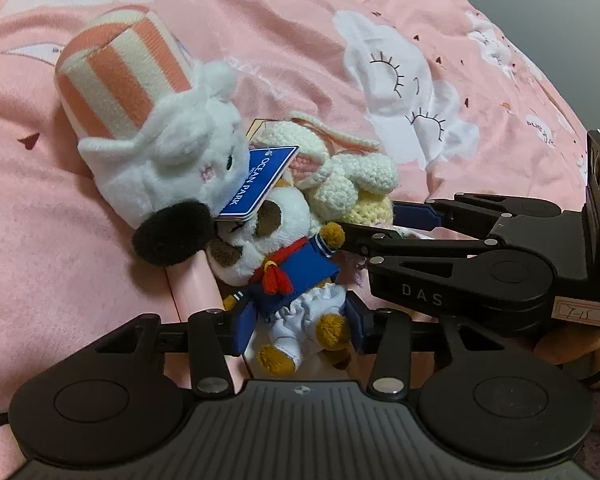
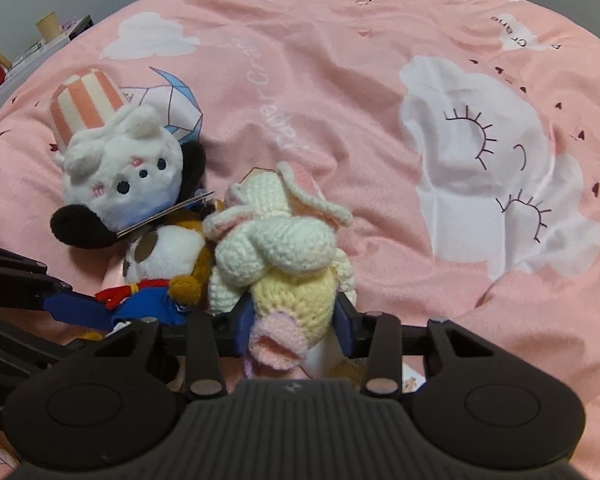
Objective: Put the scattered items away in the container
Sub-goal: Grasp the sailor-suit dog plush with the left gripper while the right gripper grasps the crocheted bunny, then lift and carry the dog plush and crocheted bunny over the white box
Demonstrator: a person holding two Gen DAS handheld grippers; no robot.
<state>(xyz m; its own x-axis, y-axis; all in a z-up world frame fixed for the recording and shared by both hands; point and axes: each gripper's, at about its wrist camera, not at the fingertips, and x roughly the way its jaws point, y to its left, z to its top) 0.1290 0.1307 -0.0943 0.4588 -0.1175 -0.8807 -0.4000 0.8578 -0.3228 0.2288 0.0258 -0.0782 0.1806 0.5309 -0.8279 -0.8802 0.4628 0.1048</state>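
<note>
My left gripper (image 1: 300,320) is shut on a sailor plush (image 1: 284,256) in a blue top and red scarf, with a blue "Ocean Park" tag (image 1: 256,184). My right gripper (image 2: 294,318) is shut on a cream and yellow crochet bunny (image 2: 284,256); it also shows in the left wrist view (image 1: 340,168). The right gripper reaches in from the right in the left wrist view (image 1: 376,228). A pink box rim (image 1: 192,284) lies under the sailor plush. A white plush in a striped popcorn cup (image 1: 140,120) with a black part lies beside them; it also shows in the right wrist view (image 2: 112,160).
Everything rests on a pink bedspread (image 2: 340,100) printed with white clouds. A shelf with a paper cup (image 2: 48,24) and a red item stands at the far left. The left gripper's fingers (image 2: 72,304) reach in at the left of the right wrist view.
</note>
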